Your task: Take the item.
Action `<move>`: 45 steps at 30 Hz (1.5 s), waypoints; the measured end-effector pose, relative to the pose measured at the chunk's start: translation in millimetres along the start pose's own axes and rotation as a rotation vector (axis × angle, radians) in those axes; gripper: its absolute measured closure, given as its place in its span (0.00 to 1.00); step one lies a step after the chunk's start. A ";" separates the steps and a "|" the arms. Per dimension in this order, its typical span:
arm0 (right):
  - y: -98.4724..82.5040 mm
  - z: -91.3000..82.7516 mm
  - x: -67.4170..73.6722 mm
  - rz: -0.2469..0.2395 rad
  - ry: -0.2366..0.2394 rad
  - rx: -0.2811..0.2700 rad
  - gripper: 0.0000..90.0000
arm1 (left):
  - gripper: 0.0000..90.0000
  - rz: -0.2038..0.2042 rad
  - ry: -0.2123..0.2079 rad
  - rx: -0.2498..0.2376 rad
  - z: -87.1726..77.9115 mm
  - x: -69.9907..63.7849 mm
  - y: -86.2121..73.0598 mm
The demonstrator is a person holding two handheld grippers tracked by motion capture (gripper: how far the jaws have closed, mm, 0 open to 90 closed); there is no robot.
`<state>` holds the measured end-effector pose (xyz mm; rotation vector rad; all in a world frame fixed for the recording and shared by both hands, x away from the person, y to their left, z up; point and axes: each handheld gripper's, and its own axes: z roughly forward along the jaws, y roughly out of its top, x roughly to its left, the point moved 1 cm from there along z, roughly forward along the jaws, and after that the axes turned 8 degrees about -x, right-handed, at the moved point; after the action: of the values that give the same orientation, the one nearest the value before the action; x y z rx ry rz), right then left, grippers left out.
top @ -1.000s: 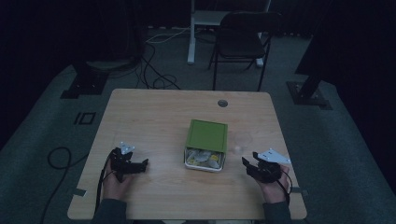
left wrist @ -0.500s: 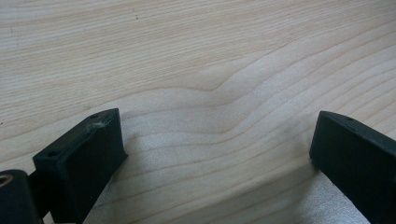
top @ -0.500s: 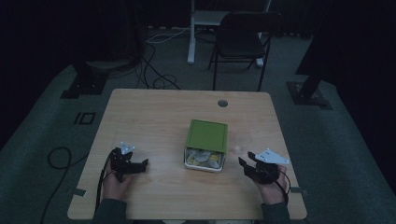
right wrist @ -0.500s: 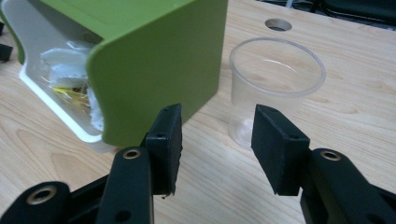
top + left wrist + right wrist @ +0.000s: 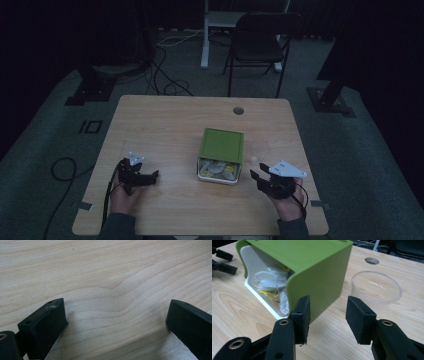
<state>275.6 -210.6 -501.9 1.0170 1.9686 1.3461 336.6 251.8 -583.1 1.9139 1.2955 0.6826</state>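
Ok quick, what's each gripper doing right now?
Left gripper: open, empty, over bare table.
Right gripper: open, empty, jaws just been closing.

The dim room had a grey carpeted floor (image 5: 45, 145), a black folding metal chair (image 5: 260, 45), loose black floor cables (image 5: 165, 75), and dark surrounding walls.

Black chair (image 5: 262, 37) beyond wooden table (image 5: 165, 125)

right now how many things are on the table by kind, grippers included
green box lying on its side, with packets inside: 1
clear plastic cup: 1
hand-held grippers, left gripper and right gripper, both with nothing between the jaws: 2
total: 4
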 end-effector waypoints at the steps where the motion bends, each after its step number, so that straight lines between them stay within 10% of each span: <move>1: 0.5 -0.1 0.8 -0.003 0.003 0.000 0.60 | 0.04 0.000 0.000 0.000 0.0 0.0 0.0; 45: 17.1 8.9 45.4 -0.063 0.186 -0.027 0.69 | 0.04 0.000 0.000 0.000 0.0 0.0 0.0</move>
<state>261.5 -164.8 -489.9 0.8360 2.0924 1.4747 336.6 251.8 -583.1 1.9135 1.2956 0.6826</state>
